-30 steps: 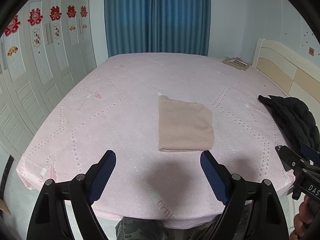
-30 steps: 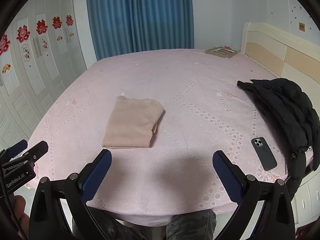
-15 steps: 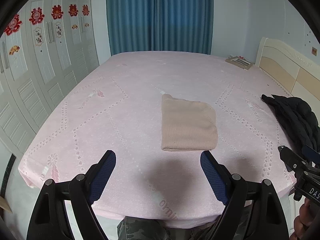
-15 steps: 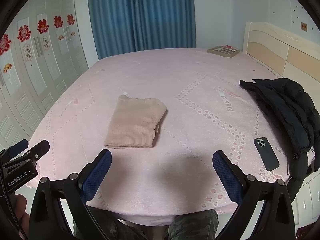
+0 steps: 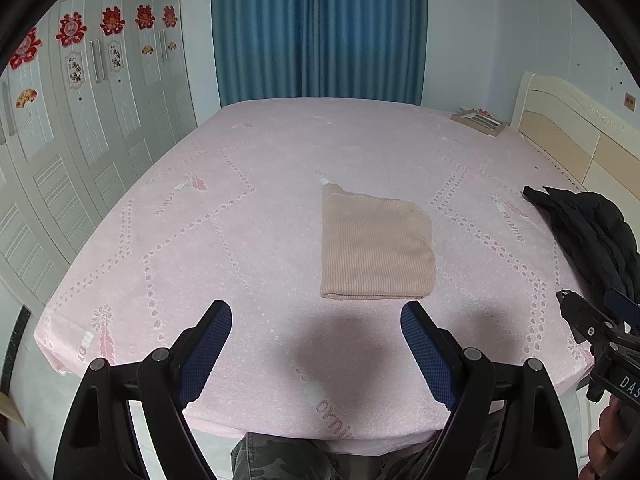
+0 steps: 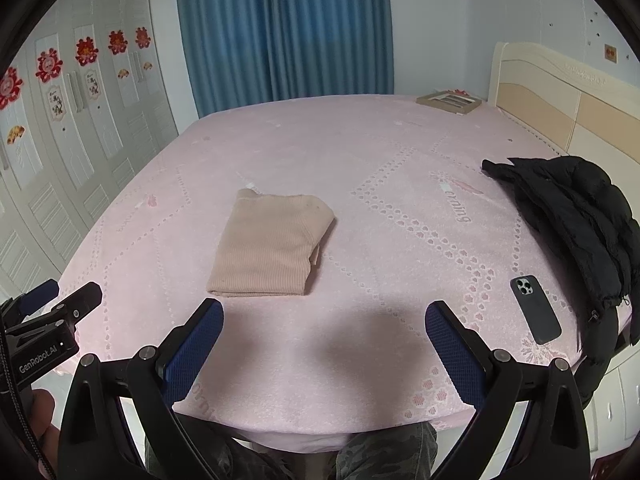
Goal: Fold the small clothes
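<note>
A beige ribbed garment lies folded into a neat rectangle on the pink bed; it also shows in the right wrist view. My left gripper is open and empty, held back above the bed's near edge, just short of the garment. My right gripper is open and empty, also above the near edge, with the garment ahead and to its left. Each gripper shows at the edge of the other's view: the right one and the left one.
A black padded jacket lies at the bed's right side, with a dark phone beside it near the front right corner. A flat box sits at the far right by the headboard. White wardrobe doors stand left.
Both grippers have drawn back and risen slightly from the bed, staying open. The folded garment has not moved.
</note>
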A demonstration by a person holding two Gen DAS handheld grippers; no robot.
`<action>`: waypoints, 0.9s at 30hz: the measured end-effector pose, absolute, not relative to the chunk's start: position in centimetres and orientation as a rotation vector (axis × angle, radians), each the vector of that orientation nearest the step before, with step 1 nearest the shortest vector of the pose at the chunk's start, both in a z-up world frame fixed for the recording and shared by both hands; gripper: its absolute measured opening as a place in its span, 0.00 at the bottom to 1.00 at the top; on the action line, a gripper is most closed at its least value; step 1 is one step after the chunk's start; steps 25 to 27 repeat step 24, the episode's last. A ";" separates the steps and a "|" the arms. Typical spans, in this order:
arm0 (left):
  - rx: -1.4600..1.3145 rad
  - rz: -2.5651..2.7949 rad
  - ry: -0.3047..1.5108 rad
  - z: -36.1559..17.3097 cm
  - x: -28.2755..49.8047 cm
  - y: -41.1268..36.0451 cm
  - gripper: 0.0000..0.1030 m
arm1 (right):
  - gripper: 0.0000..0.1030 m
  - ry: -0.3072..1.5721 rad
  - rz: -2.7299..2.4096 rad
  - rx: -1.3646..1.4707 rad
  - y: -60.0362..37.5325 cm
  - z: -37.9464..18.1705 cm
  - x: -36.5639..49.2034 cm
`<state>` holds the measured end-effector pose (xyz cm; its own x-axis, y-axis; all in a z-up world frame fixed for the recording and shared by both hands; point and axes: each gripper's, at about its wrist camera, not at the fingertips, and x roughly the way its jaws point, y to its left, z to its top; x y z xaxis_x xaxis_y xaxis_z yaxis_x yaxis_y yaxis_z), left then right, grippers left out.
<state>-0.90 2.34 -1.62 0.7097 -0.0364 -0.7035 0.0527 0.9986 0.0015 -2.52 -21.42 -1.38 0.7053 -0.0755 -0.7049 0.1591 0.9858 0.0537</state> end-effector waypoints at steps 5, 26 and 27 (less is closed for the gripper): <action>0.027 -0.051 0.775 -1.6 -1.0 2.0 0.84 | 0.97 0.773 -0.130 0.119 -21.5 -1.3 -2.5; 0.013 -0.033 0.771 -1.6 -0.8 2.0 0.84 | 0.97 0.769 -0.122 0.126 -21.6 -1.5 -2.3; 0.013 -0.033 0.771 -1.6 -0.8 2.0 0.84 | 0.97 0.769 -0.122 0.126 -21.6 -1.5 -2.3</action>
